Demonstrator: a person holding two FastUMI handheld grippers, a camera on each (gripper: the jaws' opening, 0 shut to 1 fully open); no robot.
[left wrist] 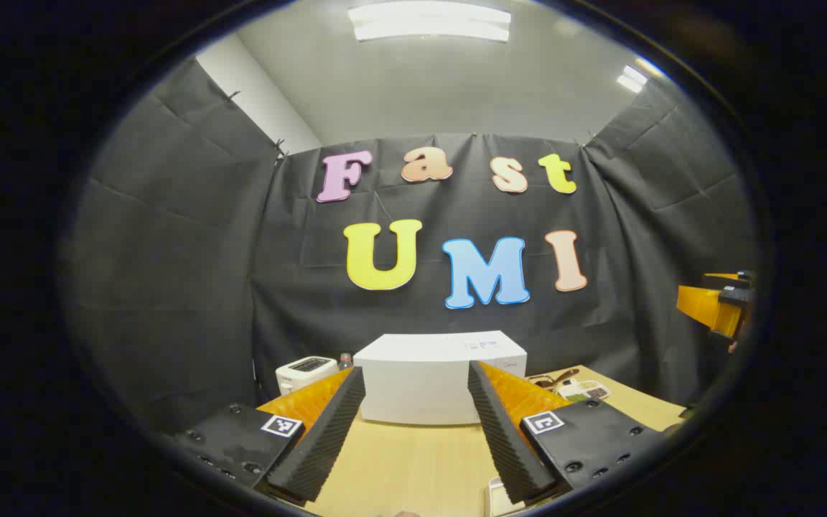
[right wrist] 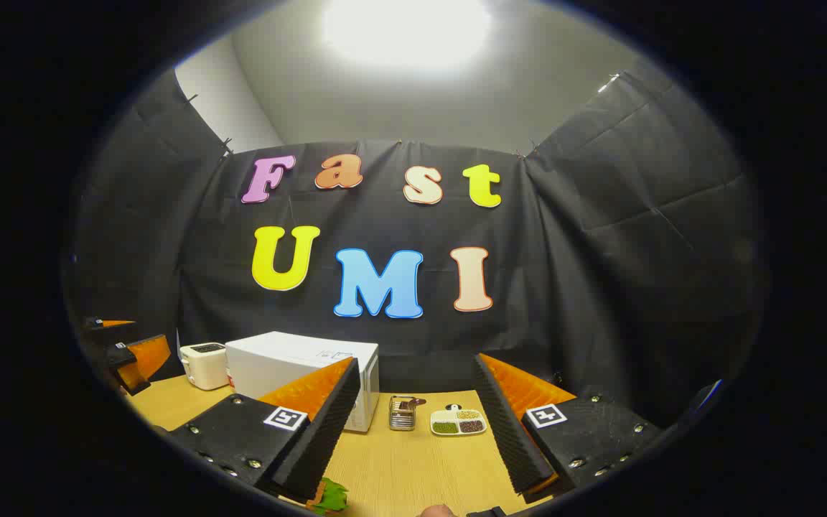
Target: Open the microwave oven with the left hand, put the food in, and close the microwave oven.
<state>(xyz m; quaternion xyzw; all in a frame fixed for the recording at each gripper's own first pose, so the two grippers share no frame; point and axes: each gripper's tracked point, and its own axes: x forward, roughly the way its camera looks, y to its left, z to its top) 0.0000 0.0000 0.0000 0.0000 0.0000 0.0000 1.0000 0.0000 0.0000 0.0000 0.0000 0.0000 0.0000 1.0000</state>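
A light wooden desk (right wrist: 413, 459) is carrying a white microwave oven (right wrist: 291, 366) with its door closed. A white toaster (right wrist: 204, 364) is sitting just beside it on one side; a small metal basket (right wrist: 402, 413) and a divided food tray (right wrist: 458, 422) are lying on the other.

The microwave oven (right wrist: 304, 377) is plain white all over, and so is the toaster (right wrist: 204, 364) to its left, apart from a dark slot on top. The table (right wrist: 413, 459) is pale yellowish wood with a fine straight grain. To the right of the microwave stands a silvery metal holder (right wrist: 402, 414), and right of that a white divided dish (right wrist: 458, 422) holding green, brown and beige fillings. A bright green leafy scrap (right wrist: 332, 495) lies at the table's near edge.
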